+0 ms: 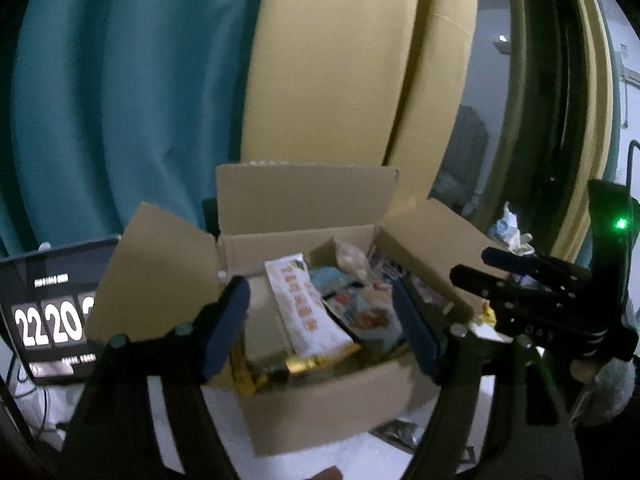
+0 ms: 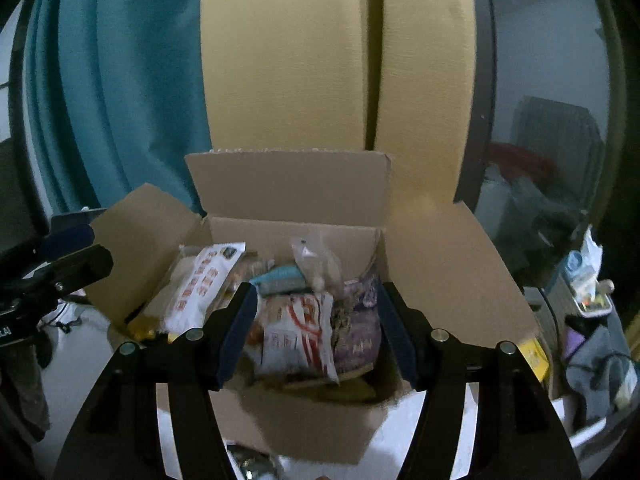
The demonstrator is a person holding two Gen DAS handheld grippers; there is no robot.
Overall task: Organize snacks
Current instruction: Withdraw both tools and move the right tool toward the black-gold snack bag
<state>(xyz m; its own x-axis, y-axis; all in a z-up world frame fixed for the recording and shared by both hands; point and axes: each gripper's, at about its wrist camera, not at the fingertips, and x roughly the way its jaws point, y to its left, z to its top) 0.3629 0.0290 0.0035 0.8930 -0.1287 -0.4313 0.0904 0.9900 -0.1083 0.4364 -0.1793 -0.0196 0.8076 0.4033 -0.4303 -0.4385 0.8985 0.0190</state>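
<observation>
Both tools stood wide and empty before the cardboard box (image 2: 304, 412): left tool (image 1: 320, 328), right tool (image 2: 316, 332). Snack packets (image 2: 296, 332) lay piled inside it; packing looked largely done, flaps unclosed.

My white desk (image 2: 404, 436) carries an open cardboard box (image 2: 304, 420) of snacks; a clock display (image 1: 52, 320) stands toward its left edge, clutter (image 2: 592, 300) toward its right.

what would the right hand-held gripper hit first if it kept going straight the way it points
Most likely the snack packets in the open cardboard box, first the white and red packet framed between the open jaws of the right hand-held gripper. Depth is hard to judge; nothing seems nearer.
</observation>
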